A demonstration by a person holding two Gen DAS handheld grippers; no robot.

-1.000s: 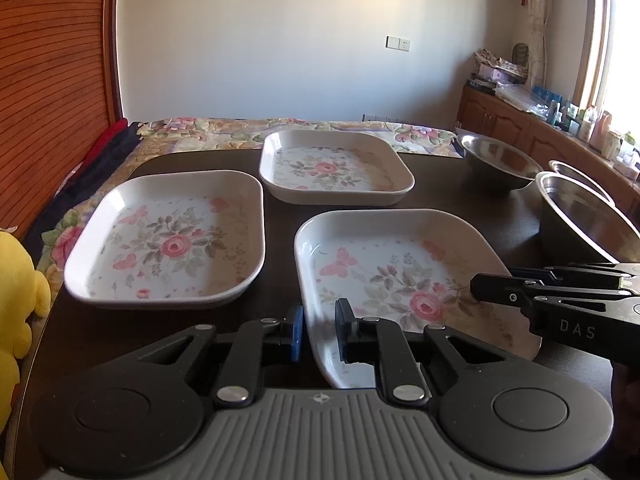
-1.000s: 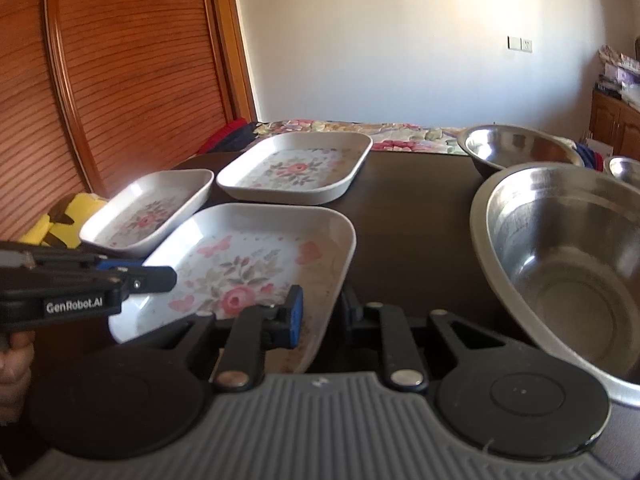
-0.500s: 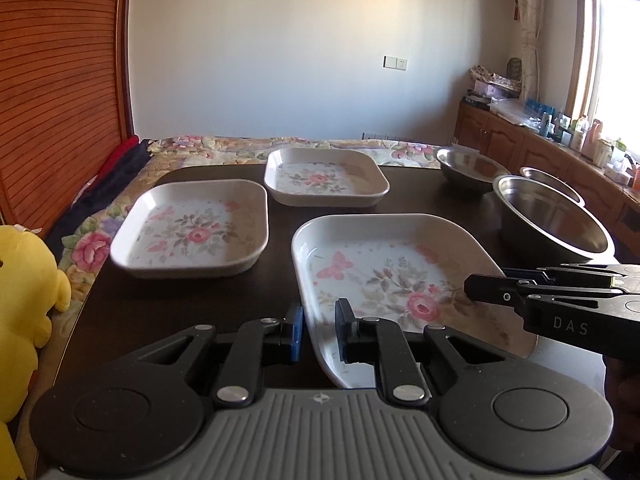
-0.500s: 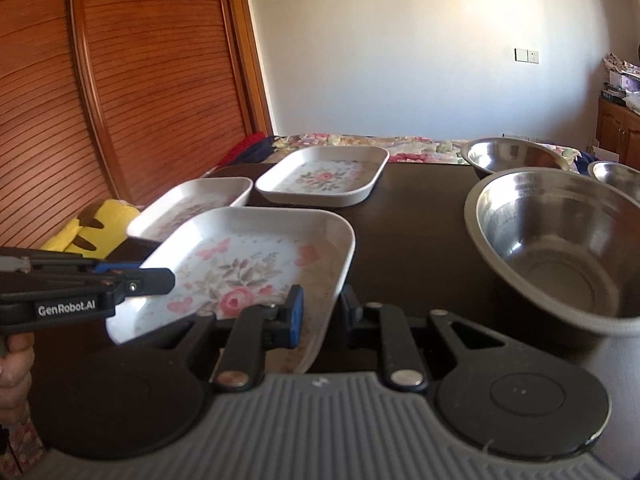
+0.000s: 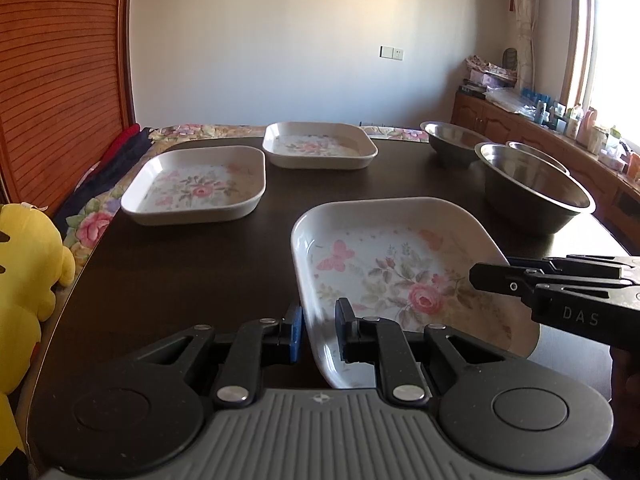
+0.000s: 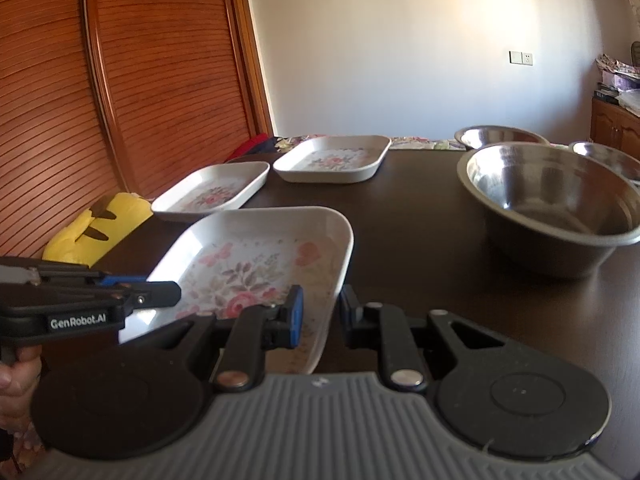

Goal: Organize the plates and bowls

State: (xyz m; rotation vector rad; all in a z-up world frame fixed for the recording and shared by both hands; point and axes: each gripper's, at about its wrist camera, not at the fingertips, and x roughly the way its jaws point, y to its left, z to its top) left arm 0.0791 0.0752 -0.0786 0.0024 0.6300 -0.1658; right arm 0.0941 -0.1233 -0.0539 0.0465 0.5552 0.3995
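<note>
Both wrist views look forward and slightly down along their fingers. They share the nearest floral plate, seen close.

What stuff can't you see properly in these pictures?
- Near corner of the held floral plate: left wrist view, hidden behind the left tool.
- Third steel bowl: right wrist view, cut off by the edge, behind the big steel bowl.
- Bottles on the windowsill: left wrist view, too small and glary.
</note>
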